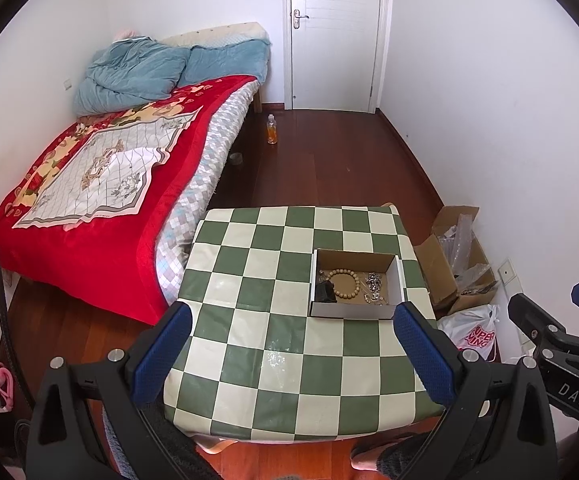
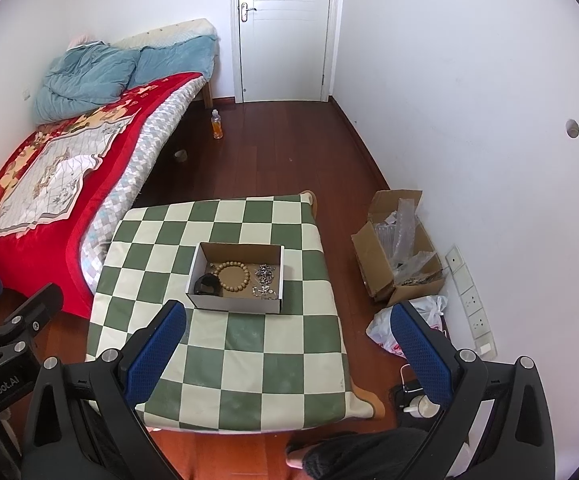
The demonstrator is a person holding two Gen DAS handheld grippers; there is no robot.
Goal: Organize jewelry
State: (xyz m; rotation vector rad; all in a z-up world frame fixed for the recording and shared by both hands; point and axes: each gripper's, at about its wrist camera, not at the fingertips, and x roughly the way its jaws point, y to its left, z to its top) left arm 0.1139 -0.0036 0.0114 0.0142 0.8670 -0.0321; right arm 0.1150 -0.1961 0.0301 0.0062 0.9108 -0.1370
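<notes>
Jewelry, gathered in a shallow cardboard box (image 1: 355, 312) right of centre in the left wrist view and just left of centre in the right wrist view, rests on a green-and-cream checked table (image 1: 249, 280); inside the box, a wooden bead bracelet (image 1: 343, 285) lies in the middle, a silver chain (image 1: 375, 286) in a loose heap to its right, and a dark item (image 1: 324, 292), too small to identify, at the lower left, touching the bracelet. Left gripper (image 1: 293, 354), lower foreground of its own view: blue-padded fingers spread wide apart, nothing between them, held above the table's near half. Right gripper (image 2: 301, 354), lower foreground of its view: fingers likewise parted and unloaded, above the table's near right corner. Upper left of both frames: bed with red patterned blanket (image 1: 89, 184) and blue quilt (image 1: 129, 76); top centre: white door (image 1: 335, 32); mid floor: bottle of orange liquid (image 1: 272, 130); right edge: open carton (image 2: 399, 252) with plastic wrap, white bag (image 2: 405, 326) below it.
</notes>
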